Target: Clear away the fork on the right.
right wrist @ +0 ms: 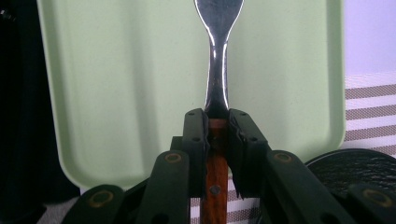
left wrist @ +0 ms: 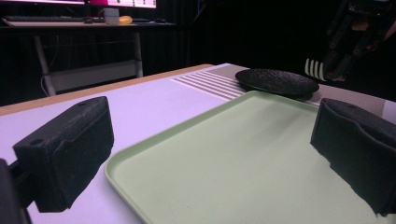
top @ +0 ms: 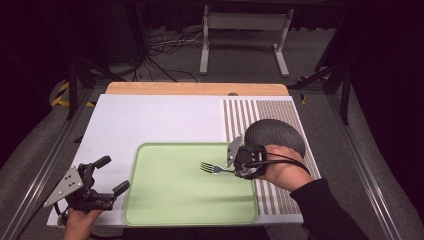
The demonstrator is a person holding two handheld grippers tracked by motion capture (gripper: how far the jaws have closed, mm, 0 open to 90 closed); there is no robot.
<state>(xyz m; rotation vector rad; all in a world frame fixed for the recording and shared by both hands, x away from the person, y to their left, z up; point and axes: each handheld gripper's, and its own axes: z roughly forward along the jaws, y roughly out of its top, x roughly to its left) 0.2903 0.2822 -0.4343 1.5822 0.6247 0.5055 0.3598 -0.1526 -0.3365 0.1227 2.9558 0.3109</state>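
A fork (top: 212,169) with a metal head and a brown wooden handle (right wrist: 215,182) hangs level above the pale green tray (top: 180,205). My right gripper (top: 239,171) is shut on its handle near the neck. In the right gripper view the fork (right wrist: 217,60) points away over the tray (right wrist: 116,84), clamped between the jaws of my right gripper (right wrist: 217,122). My left gripper (top: 112,174) stands open at the tray's near left corner, nothing between its fingers. From the left gripper view (left wrist: 210,154) the tray (left wrist: 233,154) lies ahead and the fork's tines (left wrist: 315,70) show at far right.
A black round plate (top: 275,134) lies on a striped mat (top: 260,112) at the table's right, just behind my right hand. The white table top (top: 150,120) stretches left of the mat. A metal frame and cables stand on the floor beyond the table.
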